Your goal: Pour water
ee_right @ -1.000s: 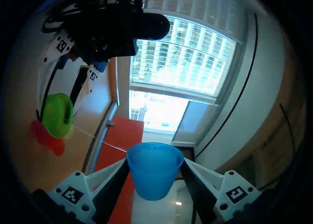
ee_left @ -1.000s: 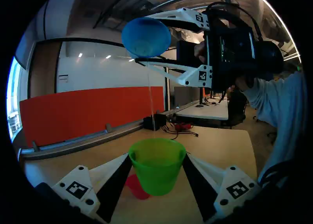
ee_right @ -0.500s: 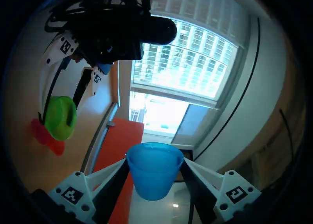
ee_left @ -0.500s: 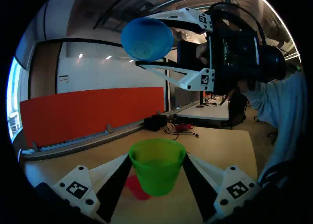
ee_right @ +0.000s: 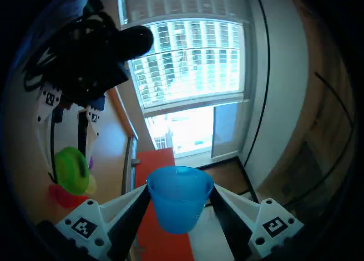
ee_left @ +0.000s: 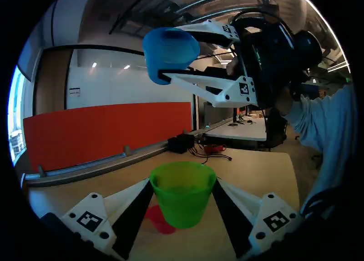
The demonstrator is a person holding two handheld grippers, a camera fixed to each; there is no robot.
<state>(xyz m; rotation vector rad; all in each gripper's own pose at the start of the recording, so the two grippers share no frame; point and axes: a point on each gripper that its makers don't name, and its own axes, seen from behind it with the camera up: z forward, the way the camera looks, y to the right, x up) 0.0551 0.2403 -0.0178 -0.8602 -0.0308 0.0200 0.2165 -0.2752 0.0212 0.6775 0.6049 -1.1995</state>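
A: Left gripper?
B: Clamped on the green cup — over the table.
A: Right gripper?
B: Gripping the blue cup — high above the green one.

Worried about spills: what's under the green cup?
A red object lies on the table below the green cup; the cup covers most of it, hiding its shape.

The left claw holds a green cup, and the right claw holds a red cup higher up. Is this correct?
Not quite. The right claw holds a blue cup, not a red one, as the right gripper view shows. The left claw does hold the green cup, lower down.
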